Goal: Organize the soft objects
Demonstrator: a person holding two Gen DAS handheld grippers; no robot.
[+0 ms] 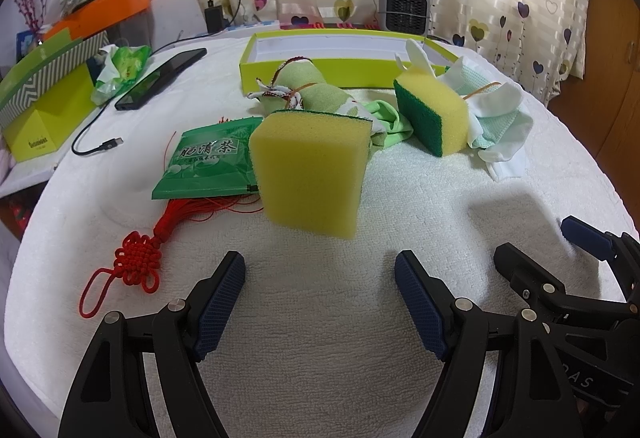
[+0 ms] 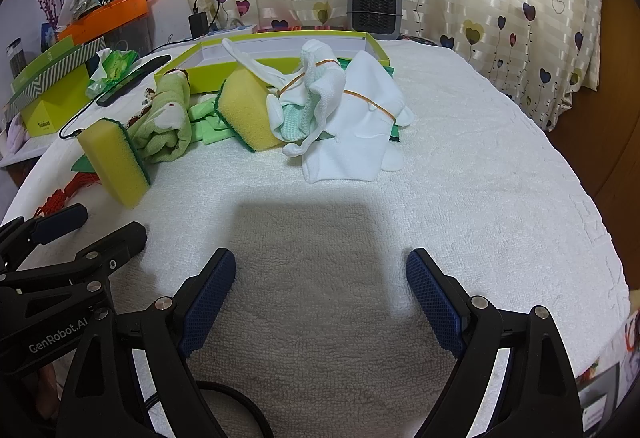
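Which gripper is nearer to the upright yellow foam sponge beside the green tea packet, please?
Left. The left gripper faces the upright yellow foam sponge directly, jaws open; the right gripper sits further right, the sponge off to its left.

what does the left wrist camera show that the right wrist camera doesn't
Only the left wrist view shows the green tea packet face-up, and the whole red knot tassel beside it. Only the right wrist view shows the full white cloth bundle, bound by a rubber band. Both show the two yellow sponges, the open lime box and both open grippers, left and right, holding nothing.
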